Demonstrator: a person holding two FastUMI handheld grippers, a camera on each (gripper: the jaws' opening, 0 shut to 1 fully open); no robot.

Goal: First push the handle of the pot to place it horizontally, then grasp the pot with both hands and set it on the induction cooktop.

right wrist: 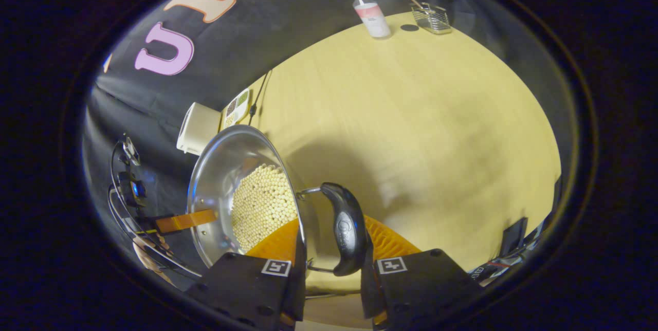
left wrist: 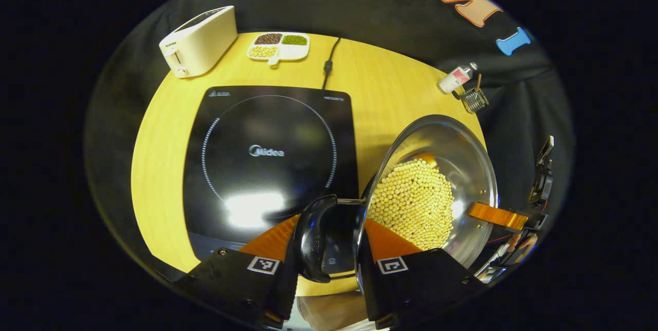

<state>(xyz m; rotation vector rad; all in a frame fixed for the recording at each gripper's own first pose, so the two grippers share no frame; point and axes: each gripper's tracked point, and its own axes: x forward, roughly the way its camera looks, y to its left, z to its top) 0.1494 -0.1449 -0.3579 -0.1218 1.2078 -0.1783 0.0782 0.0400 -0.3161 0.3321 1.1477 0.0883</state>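
Each claw, left claw point(left wrist: 326, 264) and right claw point(right wrist: 331, 264), is clenched on a black loop handle of the bean-filled shiny steel pot point(left wrist: 432, 192), carried tilted beside the black glass induction cooktop point(left wrist: 267, 156) ahead-left; tilting further could spill beans onto the yellow wooden bench point(left wrist: 390, 84).

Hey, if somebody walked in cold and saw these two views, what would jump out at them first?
Most likely the steel pot heaped with pale round beans, carried tilted above the yellow table with the left gripper and right gripper each clamped on one of its black side handles. Next, the big glossy induction cooktop, bare beside the pot in the left gripper view, with a cream toaster behind it.
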